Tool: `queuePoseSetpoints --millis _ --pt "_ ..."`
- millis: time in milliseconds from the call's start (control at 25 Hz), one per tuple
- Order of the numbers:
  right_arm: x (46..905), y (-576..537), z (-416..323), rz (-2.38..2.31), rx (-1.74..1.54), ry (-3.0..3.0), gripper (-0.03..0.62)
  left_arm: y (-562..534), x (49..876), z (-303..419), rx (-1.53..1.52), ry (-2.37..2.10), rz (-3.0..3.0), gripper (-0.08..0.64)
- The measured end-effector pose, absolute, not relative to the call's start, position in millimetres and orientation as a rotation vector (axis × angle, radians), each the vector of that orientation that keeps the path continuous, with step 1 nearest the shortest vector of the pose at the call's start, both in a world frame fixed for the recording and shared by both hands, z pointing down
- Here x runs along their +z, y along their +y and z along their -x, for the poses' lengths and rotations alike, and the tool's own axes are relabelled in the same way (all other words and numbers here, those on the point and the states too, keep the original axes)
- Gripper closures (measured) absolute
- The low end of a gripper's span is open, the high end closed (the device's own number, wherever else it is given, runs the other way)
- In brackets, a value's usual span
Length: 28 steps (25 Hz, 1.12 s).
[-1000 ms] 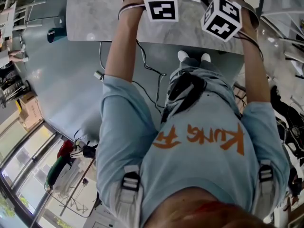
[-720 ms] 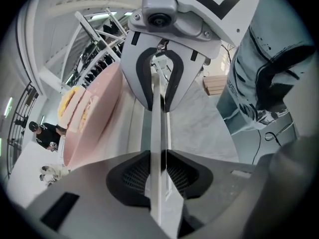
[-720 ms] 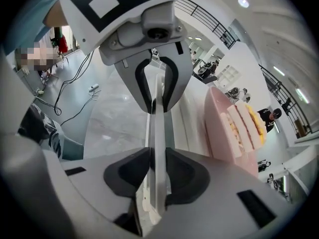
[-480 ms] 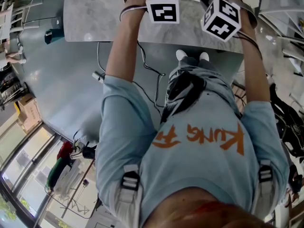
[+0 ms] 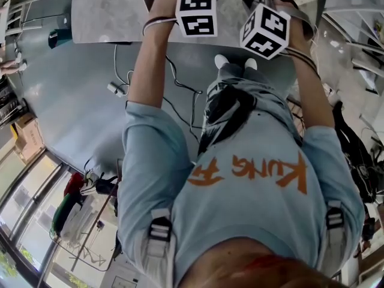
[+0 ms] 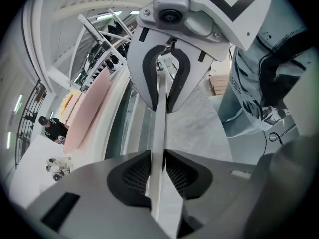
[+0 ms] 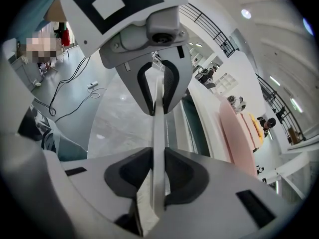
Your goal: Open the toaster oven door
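Note:
No toaster oven shows in any view. In the head view only the marker cubes of my left gripper (image 5: 197, 11) and right gripper (image 5: 265, 30) show, side by side at the top over a table edge; their jaws are out of frame. In the left gripper view my left gripper (image 6: 157, 171) is shut on a thin white strip (image 6: 160, 118) seen edge-on. The strip's far end sits in the facing gripper's jaws. In the right gripper view my right gripper (image 7: 158, 176) has just been closing, and its pads press on the same strip (image 7: 158, 128).
A grey marbled table (image 5: 114, 11) lies under the hands. Cables (image 5: 180, 89) trail over the grey floor beside the person's shoes (image 5: 231, 62). The person's light blue shirt (image 5: 240, 191) fills the lower head view. People stand far off in a white hall (image 7: 234, 103).
In the head view both marker cubes sit a little lower and further left than before, still side by side. The table and floor have shifted left with them.

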State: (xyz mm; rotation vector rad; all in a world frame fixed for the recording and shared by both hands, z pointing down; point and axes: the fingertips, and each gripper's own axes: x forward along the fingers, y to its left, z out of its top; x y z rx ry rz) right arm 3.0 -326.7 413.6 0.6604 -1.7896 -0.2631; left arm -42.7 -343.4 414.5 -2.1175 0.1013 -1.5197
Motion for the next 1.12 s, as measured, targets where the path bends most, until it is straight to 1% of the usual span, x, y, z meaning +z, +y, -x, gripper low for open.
queuePoseSetpoints --millis 440,640,920,1120 --pt "440 -283 22 -0.764 -0.326 -1.770 0.514 -300 446 66 -1.588 0.235 2.094 0.468" --pt "456 -268 44 -0.792 -0.318 -1.745 0.514 -284 463 87 -1.534 0.234 2.114 0.468" --pt "474 -261 46 -0.877 -0.339 -1.707 0.508 -276 482 91 -1.449 0.229 2.110 0.468" --pt "498 -247 40 -0.891 -0.355 -1.688 0.483 -263 502 86 -1.434 0.246 2.131 0.463"
